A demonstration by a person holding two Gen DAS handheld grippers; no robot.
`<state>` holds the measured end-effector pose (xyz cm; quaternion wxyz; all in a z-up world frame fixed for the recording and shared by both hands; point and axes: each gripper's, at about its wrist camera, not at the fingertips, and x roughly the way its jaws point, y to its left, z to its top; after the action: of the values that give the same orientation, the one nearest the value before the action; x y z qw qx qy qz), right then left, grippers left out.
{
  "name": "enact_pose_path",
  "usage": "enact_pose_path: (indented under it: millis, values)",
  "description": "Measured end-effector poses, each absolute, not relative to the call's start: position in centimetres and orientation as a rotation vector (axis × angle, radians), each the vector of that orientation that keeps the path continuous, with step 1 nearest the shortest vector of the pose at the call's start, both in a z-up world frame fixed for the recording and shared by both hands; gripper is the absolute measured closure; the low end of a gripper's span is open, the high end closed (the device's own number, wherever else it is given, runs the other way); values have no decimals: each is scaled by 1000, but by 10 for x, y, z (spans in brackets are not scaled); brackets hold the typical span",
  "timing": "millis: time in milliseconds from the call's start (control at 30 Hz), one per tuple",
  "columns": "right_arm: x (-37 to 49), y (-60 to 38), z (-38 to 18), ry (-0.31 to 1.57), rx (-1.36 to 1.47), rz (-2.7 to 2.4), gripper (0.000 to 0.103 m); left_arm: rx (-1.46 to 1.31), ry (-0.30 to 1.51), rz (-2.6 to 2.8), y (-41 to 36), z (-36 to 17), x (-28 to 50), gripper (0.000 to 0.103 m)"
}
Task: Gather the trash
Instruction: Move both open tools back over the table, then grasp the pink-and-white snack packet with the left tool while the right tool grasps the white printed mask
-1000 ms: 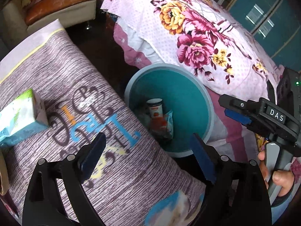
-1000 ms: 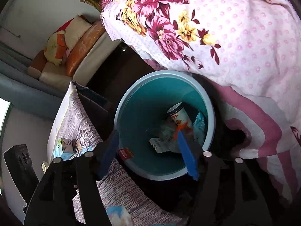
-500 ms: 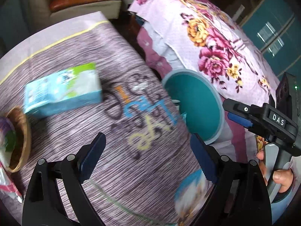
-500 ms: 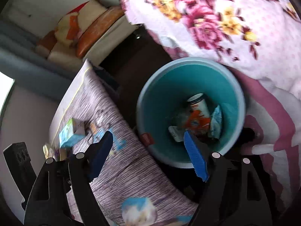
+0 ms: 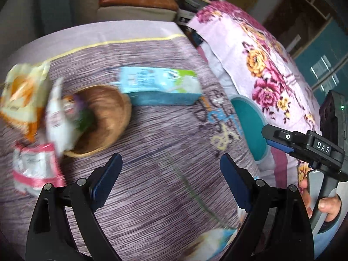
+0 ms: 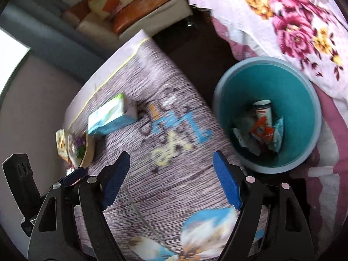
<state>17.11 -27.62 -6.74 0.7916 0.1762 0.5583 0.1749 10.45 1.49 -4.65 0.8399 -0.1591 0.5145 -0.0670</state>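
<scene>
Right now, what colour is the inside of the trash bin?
Teal inside the trash bin, with a pale grey-blue rim; the right wrist view shows it best.

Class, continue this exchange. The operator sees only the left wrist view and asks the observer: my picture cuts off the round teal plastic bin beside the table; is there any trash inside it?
Observer: Yes. In the right wrist view the teal bin holds a white paper cup with an orange label, among wrappers.
Operator: Which wrappers?
Observer: A crumpled orange wrapper lies in front of the cup, with a pale blue wrapper beside it.
Operator: Is the right gripper carrying anything?
Observer: No. The right gripper is open, with nothing between its fingers.
</scene>
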Motion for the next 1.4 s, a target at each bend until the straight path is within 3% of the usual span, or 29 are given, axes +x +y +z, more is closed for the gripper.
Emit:
enact_pose_path:
  millis: [600, 933, 967, 1133, 1233, 1300, 1367, 1400]
  values:
    - [163, -123, -38, 1236, 130, 578, 28, -511, 994, 199, 178, -60, 30, 11]
    - [167, -60, -33, 1219, 59, 620, 28, -505, 1055, 194, 197, -90, 42, 11]
    - [167, -55, -34, 1217, 55, 623, 30, -501, 1055, 184, 196, -92, 43, 6]
    - [170, -38, -34, 1227, 44, 644, 46, -440, 1038, 141, 183, -94, 47, 6]
    - [170, -25, -36, 1224, 28, 660, 57, -403, 1006, 132, 175, -93, 45, 19]
    - [171, -14, -36, 1223, 14, 678, 62, -424, 992, 115, 176, -92, 41, 45]
    - [172, 0, -34, 1205, -20, 700, 63, -452, 990, 97, 179, -92, 36, 63]
    - [172, 8, -34, 1193, -38, 712, 64, -460, 990, 96, 180, -92, 34, 66]
